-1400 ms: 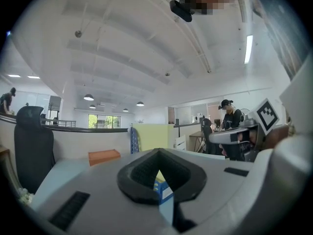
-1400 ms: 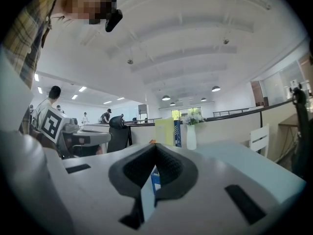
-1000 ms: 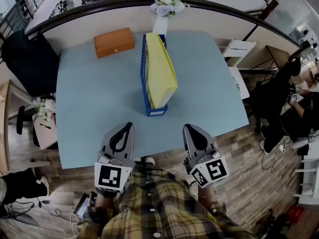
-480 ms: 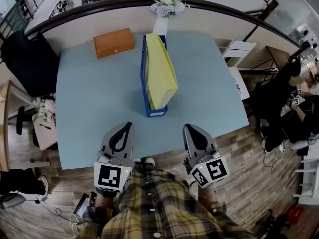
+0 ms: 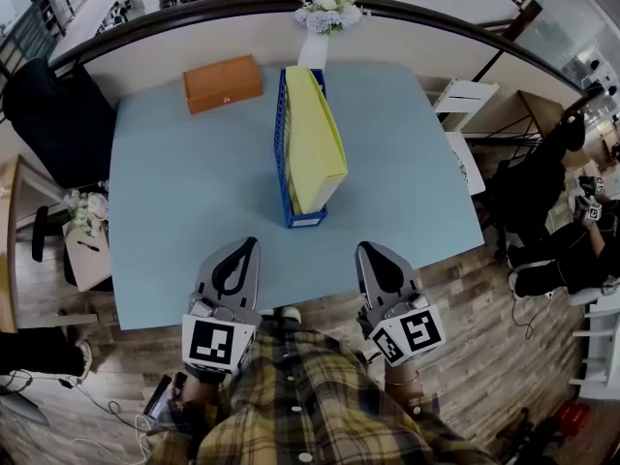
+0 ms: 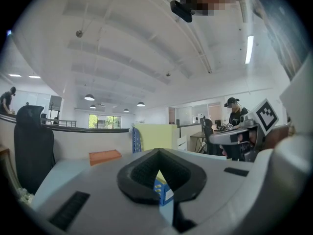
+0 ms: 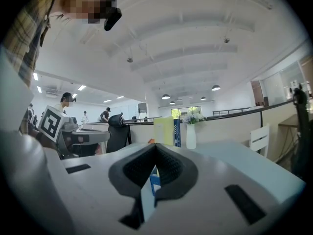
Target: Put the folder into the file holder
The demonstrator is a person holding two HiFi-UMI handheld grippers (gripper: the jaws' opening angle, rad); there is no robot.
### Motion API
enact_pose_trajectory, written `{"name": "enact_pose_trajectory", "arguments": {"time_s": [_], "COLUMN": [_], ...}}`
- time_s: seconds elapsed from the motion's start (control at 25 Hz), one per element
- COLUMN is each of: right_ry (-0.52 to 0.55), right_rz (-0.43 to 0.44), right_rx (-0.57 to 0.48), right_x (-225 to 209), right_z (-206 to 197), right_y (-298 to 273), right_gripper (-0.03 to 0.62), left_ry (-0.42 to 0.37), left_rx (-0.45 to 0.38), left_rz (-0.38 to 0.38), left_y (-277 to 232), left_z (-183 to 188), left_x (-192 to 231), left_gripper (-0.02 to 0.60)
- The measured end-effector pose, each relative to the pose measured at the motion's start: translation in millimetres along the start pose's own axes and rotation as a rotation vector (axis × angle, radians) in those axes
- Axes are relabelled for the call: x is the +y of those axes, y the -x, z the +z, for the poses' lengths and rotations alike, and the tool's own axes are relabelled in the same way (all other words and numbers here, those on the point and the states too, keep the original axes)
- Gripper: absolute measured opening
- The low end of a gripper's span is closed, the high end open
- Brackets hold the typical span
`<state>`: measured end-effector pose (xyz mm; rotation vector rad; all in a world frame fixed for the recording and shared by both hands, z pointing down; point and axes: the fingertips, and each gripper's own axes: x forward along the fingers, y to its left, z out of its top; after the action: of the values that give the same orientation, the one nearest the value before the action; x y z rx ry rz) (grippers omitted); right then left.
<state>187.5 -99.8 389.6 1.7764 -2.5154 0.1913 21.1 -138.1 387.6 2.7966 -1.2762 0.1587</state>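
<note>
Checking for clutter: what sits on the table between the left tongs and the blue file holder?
Nothing. In the head view, only bare table lies between the left tongs and the file holder.

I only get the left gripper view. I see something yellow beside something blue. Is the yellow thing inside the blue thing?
Observer: Yes. In the head view, the yellow paper folder stands inside the blue plastic file holder.
Operator: Is anything behind it?
Observer: A white vase of flowers stands just past the holder's far end.
Operator: What's my other gripper doing?
Observer: The right gripper has its jaws together with nothing in them. It is at the near edge of the light blue table.
</note>
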Motion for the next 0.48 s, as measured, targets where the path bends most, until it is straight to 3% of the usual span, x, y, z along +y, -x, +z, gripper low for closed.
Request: {"name": "enact_pose_trajectory", "arguments": {"time_s": [0.48], "right_ry": [0.001], "right_rz": [-0.005], "right_rx": [0.002], "right_x": [-1.3], "right_z": [-0.9], "right_y": [-0.5], "right_gripper": [0.000], "left_ry": [0.008], "left_rx": [0.006], "left_rz": [-0.008], "left_y": [-0.7], "left_z": [4.3], "left_x": [3.4], "left_gripper": [-0.009]}}
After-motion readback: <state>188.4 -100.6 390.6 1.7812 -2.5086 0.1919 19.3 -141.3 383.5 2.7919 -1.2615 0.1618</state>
